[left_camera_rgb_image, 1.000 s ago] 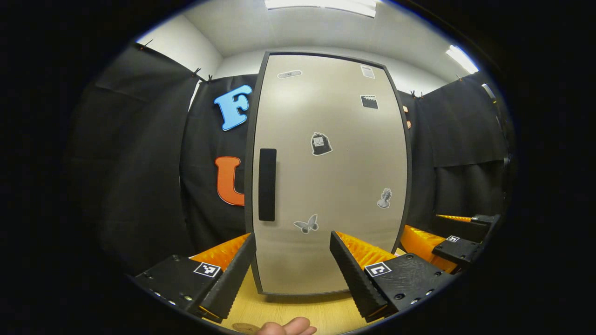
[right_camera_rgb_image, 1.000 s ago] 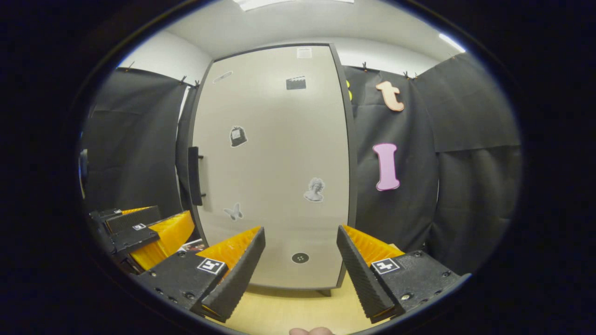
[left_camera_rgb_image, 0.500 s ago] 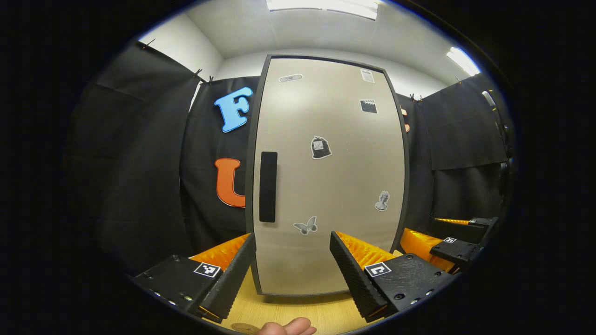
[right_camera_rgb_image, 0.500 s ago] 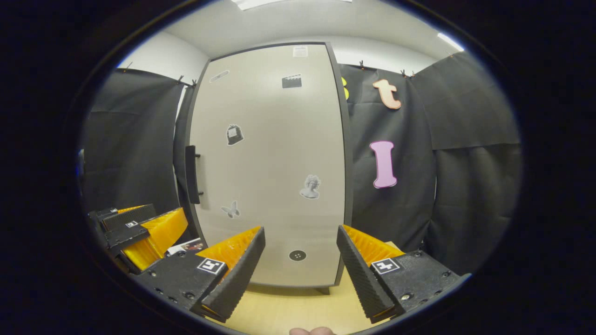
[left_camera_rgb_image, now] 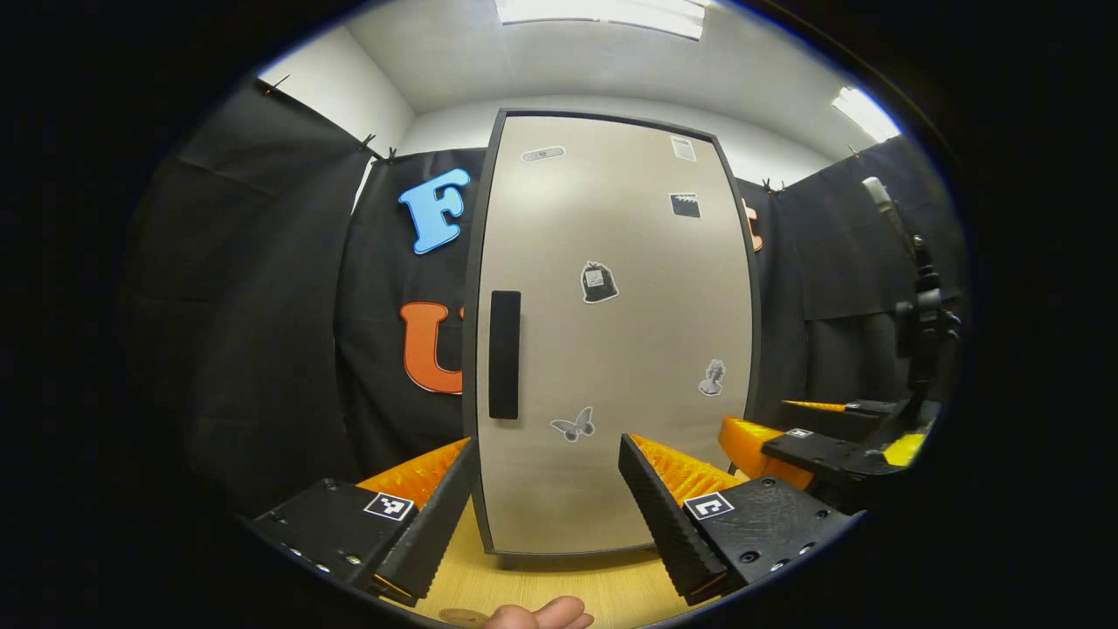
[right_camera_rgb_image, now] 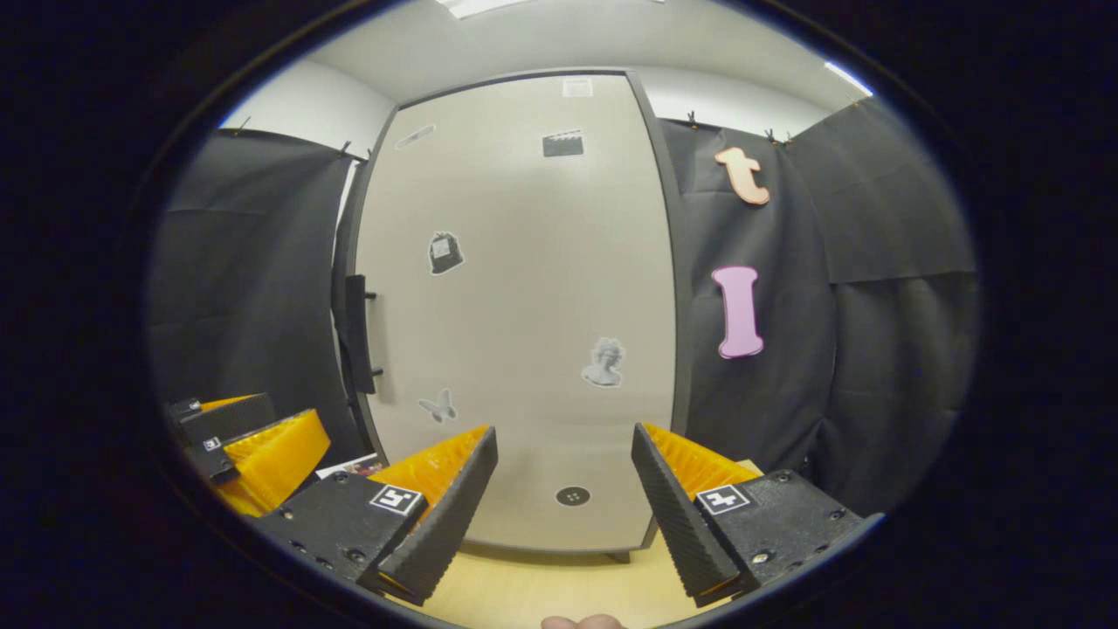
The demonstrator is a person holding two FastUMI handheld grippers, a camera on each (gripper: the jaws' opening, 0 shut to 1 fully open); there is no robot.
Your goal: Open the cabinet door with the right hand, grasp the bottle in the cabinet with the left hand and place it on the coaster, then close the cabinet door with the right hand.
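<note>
Since a second ago the right gripper (right_camera_rgb_image: 563, 502) has edged nearer the cabinet door (left_camera_rgb_image: 611, 332), which looms slightly larger in the right gripper view, while the left gripper (left_camera_rgb_image: 548, 502) has drawn back a little. The beige, dark-framed door stands closed on the wooden table (left_camera_rgb_image: 559, 581), its black handle (left_camera_rgb_image: 504, 354) at the left edge and stickers scattered rightwards. Both grippers hover before it, jaws spread wide and empty.

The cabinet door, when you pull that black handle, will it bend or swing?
Probably swing stiffly: the cabinet door looks like one flat, hard panel in a dark frame. The handle sits at its left edge, so it likely hinges on the right. The tall cabinet might wobble if yanked.
</note>
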